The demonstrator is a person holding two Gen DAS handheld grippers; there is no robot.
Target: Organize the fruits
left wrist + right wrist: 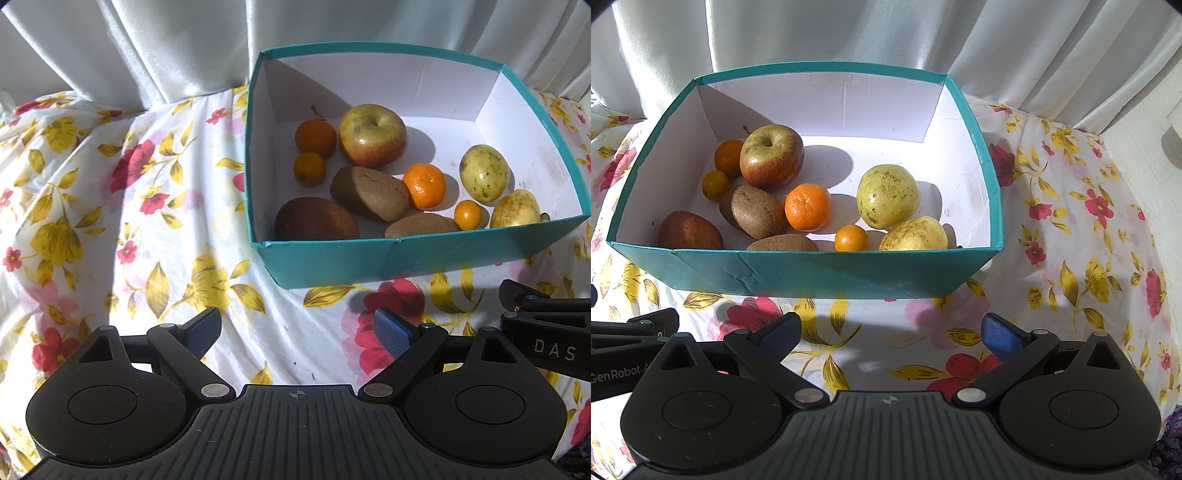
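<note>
A teal box with a white inside stands on the floral cloth. It holds an apple, a mandarin, kiwis, two yellow-green pears, small orange fruits and a dark red fruit. My left gripper is open and empty, in front of the box. My right gripper is open and empty, also in front of the box. The right gripper's side shows in the left wrist view.
A floral tablecloth covers the surface around the box. White curtains hang behind it. The left gripper's side shows at the left edge of the right wrist view.
</note>
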